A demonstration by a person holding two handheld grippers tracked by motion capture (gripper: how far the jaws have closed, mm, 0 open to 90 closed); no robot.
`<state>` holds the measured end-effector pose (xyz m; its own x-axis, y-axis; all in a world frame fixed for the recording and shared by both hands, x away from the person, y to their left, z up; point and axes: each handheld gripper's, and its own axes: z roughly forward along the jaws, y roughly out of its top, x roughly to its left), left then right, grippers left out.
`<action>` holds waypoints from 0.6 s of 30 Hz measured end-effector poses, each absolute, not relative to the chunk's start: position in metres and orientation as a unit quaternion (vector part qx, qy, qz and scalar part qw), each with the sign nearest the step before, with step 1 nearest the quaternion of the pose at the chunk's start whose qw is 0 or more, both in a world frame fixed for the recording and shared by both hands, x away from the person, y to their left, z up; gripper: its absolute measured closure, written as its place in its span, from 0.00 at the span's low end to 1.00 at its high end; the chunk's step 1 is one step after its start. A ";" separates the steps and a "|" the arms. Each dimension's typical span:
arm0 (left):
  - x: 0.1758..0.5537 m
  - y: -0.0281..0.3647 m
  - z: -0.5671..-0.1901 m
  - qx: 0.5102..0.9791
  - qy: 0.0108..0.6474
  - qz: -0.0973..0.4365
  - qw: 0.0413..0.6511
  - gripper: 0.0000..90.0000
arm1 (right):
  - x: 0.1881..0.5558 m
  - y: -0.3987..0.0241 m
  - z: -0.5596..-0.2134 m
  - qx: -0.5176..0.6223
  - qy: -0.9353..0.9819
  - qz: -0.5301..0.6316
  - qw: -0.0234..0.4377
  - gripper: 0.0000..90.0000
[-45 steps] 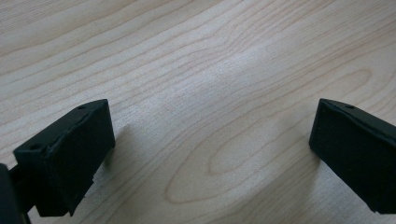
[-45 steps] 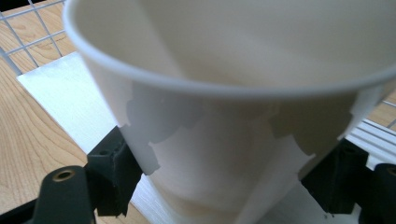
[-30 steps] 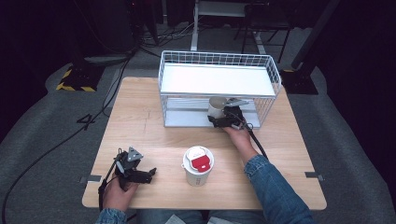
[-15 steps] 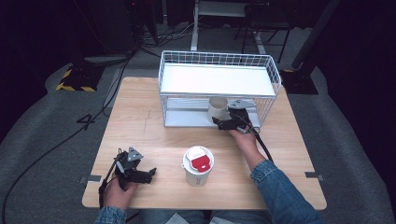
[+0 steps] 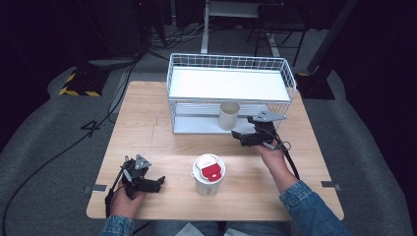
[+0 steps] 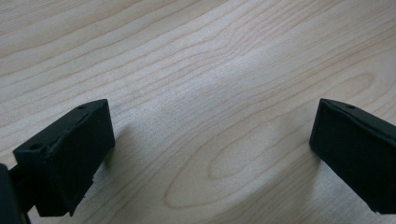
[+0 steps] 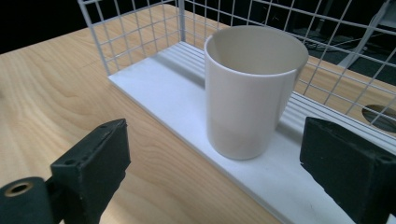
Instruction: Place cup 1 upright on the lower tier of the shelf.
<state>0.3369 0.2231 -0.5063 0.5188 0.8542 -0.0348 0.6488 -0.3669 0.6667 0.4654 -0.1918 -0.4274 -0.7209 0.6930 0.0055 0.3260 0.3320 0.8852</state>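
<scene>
- The white cup (image 5: 229,115) stands upright and open-mouthed on the lower shelf of the white wire rack (image 5: 231,66), at the shelf's front edge; in the right gripper view the cup (image 7: 250,88) sits on the white board with wire mesh behind it and to its side.
- The right gripper (image 5: 241,137) is just in front of the rack, low over the wooden table (image 5: 162,147), aimed toward the cup but apart from it.
- In the right gripper view, the right gripper (image 7: 212,172) has its jaws spread wide, one to each side of the cup and nearer the camera than it; nothing is between the pads and neither touches the cup.
- Against the earlier high views, where that gripper was at the cup inside the rack, it has drawn back toward the person, and the cup stays on the shelf.
- The left gripper (image 5: 156,183) rests on the near left part of the table, well apart from the rack; in the left gripper view its jaws (image 6: 210,154) stand wide over bare wood and hold nothing.
- A paper coffee cup with a white lid and red label (image 5: 209,173) stands upright on the table between the two hands, near the front edge.
</scene>
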 end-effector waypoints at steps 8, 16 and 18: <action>0.337 0.223 -0.506 0.811 0.463 0.161 0.319 0.01 | 0.442 -0.206 -0.415 0.308 0.794 0.488 0.191 0.10; 0.337 0.223 -0.506 0.811 0.463 0.161 0.319 0.01 | 0.423 -0.213 -0.411 0.308 0.809 0.462 0.193 0.10; 0.337 0.223 -0.506 0.811 0.463 0.161 0.319 0.01 | 0.418 -0.217 -0.411 0.309 0.811 0.458 0.192 0.10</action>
